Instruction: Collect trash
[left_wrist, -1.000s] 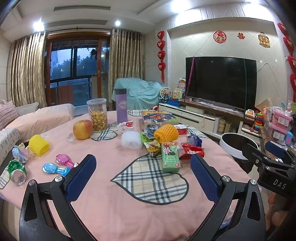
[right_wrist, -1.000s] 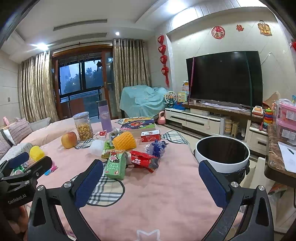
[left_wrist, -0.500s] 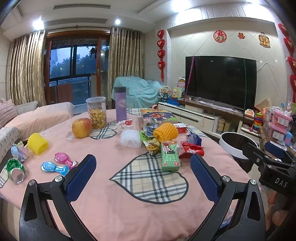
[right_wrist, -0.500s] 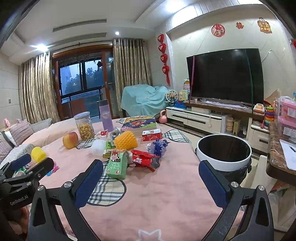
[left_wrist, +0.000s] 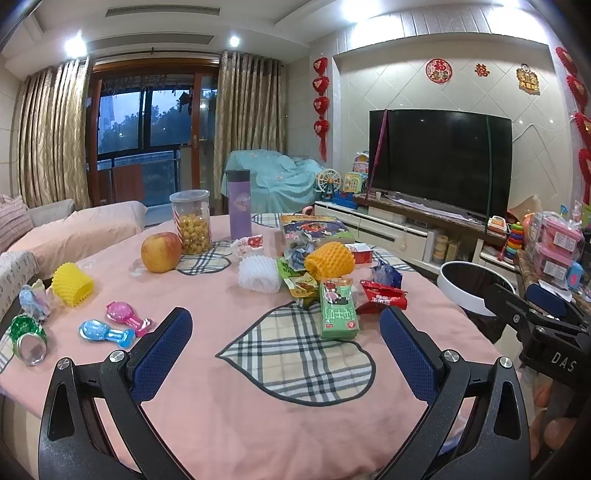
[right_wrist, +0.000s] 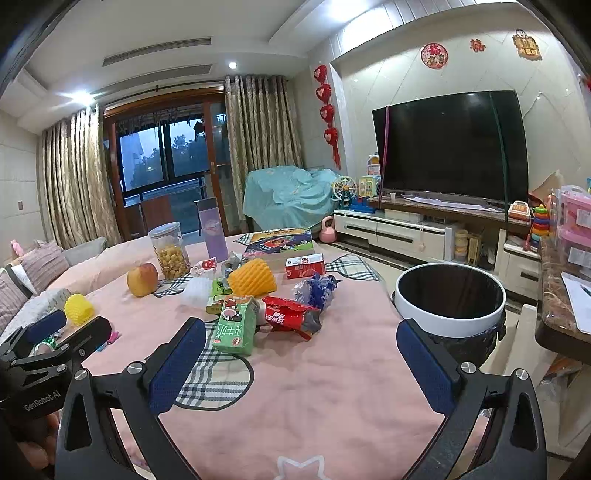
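Both hand-held grippers are spread wide w/ nothing between the pads: left hand-held gripper (left_wrist: 286, 345) at lower centre of its view, right hand-held gripper (right_wrist: 301, 356) likewise. Trash sits mid-frame on the pink table (left_wrist: 229, 413): green carton (left_wrist: 338, 308), red wrapper (left_wrist: 384, 295), blue wrapper (left_wrist: 386, 273) (all close together). White-rimmed bin (right_wrist: 450, 299) stands just beside the table's edge, right of frame.

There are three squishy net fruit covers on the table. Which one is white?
The white foam net in the middle of the table, beside the snack wrappers. The orange foam net sits just right of it; the yellow foam net lies apart, near the left edge.
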